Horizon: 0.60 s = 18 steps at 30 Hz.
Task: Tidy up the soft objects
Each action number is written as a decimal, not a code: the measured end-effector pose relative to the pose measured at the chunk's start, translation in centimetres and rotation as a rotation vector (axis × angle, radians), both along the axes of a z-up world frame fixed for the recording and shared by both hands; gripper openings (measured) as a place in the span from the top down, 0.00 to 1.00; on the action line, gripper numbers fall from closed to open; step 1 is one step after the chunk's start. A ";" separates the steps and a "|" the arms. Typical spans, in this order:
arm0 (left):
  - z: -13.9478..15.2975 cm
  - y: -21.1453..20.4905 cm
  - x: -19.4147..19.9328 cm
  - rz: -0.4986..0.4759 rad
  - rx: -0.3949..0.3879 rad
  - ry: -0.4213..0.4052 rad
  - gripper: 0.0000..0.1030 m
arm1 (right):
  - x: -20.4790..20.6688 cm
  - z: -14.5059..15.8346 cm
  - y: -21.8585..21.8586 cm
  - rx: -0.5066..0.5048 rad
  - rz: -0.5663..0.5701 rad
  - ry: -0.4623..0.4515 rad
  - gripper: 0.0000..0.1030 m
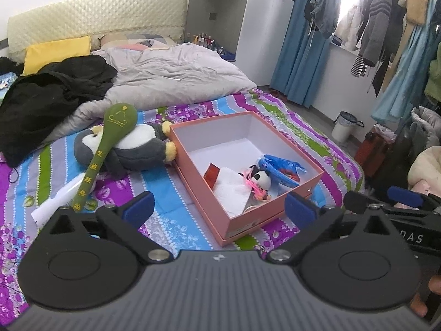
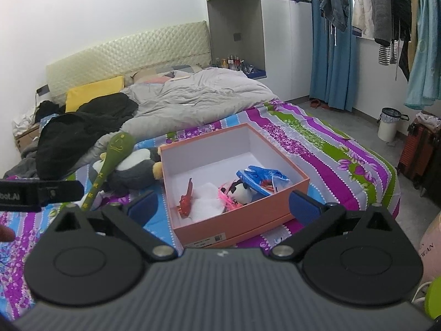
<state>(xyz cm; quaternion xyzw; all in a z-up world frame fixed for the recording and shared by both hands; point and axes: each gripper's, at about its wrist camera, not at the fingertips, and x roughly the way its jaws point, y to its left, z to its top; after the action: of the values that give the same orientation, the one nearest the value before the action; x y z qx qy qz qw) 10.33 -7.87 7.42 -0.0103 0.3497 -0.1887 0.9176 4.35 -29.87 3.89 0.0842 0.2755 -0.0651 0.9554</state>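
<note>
Bed: striped floral sheet in purple, blue and green carries everything; a rumpled grey duvet and a black garment lie farther back toward the headboard, with a yellow pillow behind them
Box: open pink box with a white inside, resting on the sheet in front of both cameras
Inside the box: small panda plush with pink string around it, near the nearer right part; a blue-patterned soft item just behind it; white tissue to its left; a red piece at the left edge of the tissue
Penguin plush: grey and white, yellow feet, lying on the sheet with its feet touching the left outer wall of the box
Green soft spoon: long, with yellow embroidered characters, lying across the penguin; its handle end reaches toward the left hand-held gripper
White object: lies under the handle end of the spoon, what it is I cannot tell
Left hand-held gripper: blue pads spread wide, nothing between them, hovering over the near corner of the box
Right hand-held gripper: pads likewise spread wide and empty, held above the near side of the box
Room: clothes hang at the window on the right, a white bin stands on the floor
</note>
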 end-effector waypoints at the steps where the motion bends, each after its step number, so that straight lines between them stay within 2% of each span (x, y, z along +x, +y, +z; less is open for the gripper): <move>1: 0.0 -0.2 -0.1 0.002 0.007 -0.003 0.01 | 0.0 0.0 0.0 0.003 0.000 0.001 0.00; 18: 0.3 -0.4 -0.4 0.004 -0.008 -0.010 0.01 | -0.1 -0.4 -0.2 0.009 0.001 0.006 0.00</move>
<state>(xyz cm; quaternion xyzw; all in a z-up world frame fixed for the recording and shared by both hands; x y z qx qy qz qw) 9.94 -8.29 7.69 -0.0136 0.3441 -0.1884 0.9197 4.22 -30.03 3.48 0.0880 0.2786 -0.0634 0.9543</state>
